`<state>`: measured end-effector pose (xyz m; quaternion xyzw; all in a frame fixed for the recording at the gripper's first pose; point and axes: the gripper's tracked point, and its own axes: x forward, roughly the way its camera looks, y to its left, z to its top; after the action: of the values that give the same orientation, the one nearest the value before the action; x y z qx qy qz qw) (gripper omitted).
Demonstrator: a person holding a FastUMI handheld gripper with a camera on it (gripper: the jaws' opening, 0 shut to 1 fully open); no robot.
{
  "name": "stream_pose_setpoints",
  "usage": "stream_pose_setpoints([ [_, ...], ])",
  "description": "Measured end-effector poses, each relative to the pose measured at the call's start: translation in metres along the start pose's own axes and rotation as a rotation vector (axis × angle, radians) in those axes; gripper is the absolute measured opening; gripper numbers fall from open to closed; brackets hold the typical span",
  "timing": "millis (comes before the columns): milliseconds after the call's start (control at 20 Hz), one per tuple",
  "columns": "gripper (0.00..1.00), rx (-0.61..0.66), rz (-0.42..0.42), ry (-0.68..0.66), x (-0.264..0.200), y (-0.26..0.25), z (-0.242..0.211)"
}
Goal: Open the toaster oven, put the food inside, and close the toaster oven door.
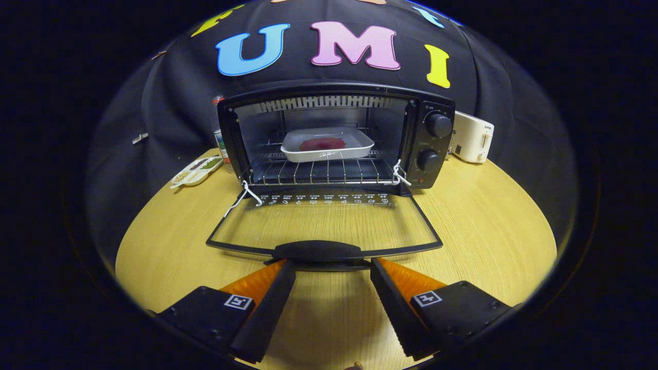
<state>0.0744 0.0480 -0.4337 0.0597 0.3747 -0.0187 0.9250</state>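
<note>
Ahead, the oven (336, 139) stands on the table (483, 226) with its door (324, 223) dropped flat. A tray (328, 144) of food (322, 144) sits on the rack inside. The gripper (332, 268) is spread wide, empty, fingertips just short of the door handle (323, 251).

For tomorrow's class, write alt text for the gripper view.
A toaster oven stands open on a wooden table, a white tray of red food on its rack. The open tongs point at the lowered door's handle, not gripping it.
</note>
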Motion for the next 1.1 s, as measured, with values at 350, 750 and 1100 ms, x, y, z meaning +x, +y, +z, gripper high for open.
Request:
stream_pose_setpoints([
  [350, 0.97, 0.038, -0.026, -0.015, -0.018, 0.002, 0.035],
  [750, 0.98, 0.083, -0.036, -0.159, -0.03, 0.004, 0.145],
  [1100, 0.98, 0.046, 0.01, -0.2, -0.066, 0.003, 0.155],
])
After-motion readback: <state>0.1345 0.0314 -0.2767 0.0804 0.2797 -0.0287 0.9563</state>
